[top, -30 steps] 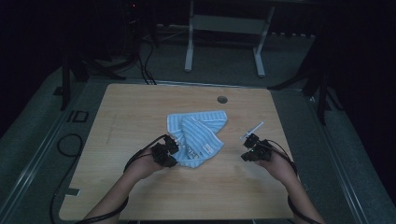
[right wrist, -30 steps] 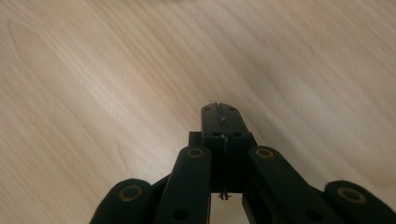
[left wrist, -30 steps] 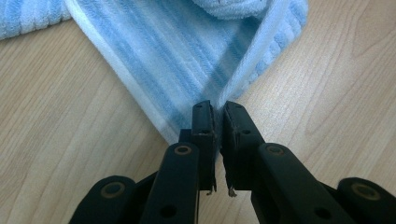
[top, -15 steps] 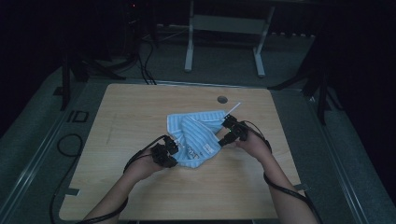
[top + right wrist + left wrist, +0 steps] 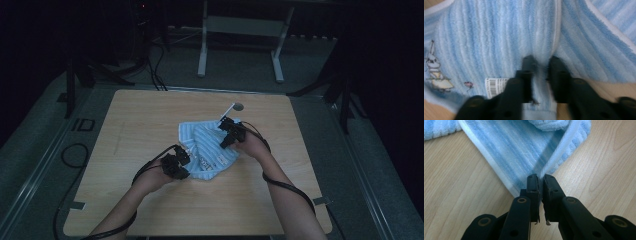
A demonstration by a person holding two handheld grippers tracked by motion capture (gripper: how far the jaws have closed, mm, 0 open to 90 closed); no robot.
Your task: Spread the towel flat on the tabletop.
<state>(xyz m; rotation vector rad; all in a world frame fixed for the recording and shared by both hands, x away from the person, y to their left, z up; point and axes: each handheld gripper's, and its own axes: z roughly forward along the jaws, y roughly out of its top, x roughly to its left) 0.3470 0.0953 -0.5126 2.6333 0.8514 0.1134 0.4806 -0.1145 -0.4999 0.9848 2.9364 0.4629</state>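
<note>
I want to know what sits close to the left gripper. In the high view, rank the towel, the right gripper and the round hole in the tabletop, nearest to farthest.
1. Blue striped towel: its near corner is in the left gripper.
2. Right gripper: across the towel, toward the far right.
3. Round hole: beyond the towel, near the table's far edge.

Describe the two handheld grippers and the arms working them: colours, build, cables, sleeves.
Both the left gripper and the right gripper are matt black, each with two flat jaws on pinned, round-ended link arms. In the high view a black cable trails from the right gripper back along the forearm, and another loops from the left gripper. The forearms are bare, with no sleeves in view.
</note>
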